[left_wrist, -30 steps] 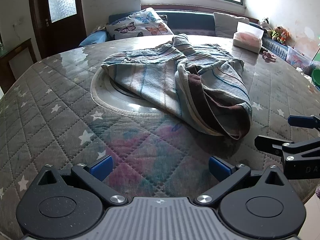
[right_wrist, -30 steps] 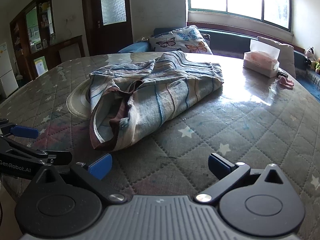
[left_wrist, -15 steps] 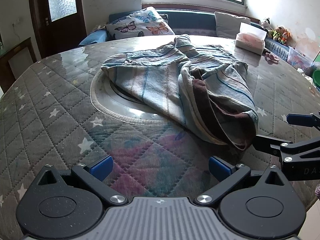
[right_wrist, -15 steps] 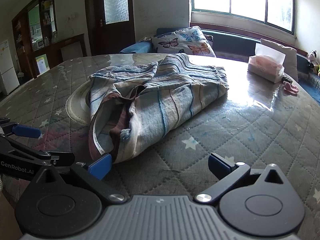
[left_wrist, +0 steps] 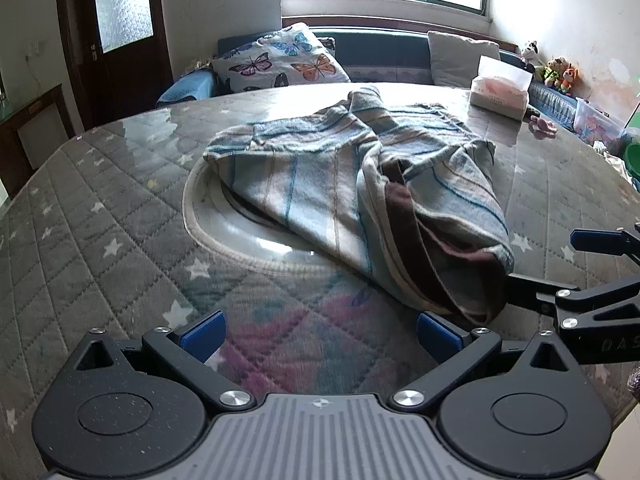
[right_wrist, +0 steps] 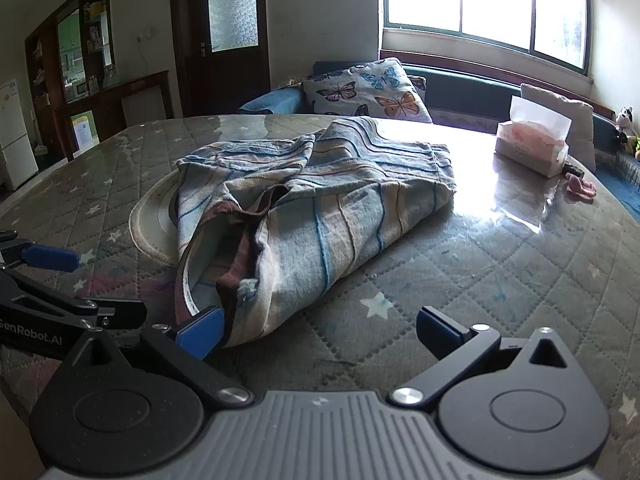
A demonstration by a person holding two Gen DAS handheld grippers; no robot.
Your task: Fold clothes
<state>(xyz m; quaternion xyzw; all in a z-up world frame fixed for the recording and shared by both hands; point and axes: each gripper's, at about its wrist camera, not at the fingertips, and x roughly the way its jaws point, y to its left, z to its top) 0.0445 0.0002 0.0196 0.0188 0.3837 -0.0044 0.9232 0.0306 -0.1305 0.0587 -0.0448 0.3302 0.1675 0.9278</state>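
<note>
Now you are closing both grippers in on the striped garment [left_wrist: 360,200], crumpled mid-frame on the bench [left_wrist: 100,220]; left gripper [left_wrist: 320,330] and right gripper [right_wrist: 320,328] are gaping empty, approaching its near hem.

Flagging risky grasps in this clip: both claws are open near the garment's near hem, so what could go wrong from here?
1. The striped garment lies bunched and layered; the right claw, open at the hem, may pinch only one layer.
2. The left claw and right claw are close together and could collide.
3. Pulling may drag cloth on the glossy table toward the tissue box.
</note>
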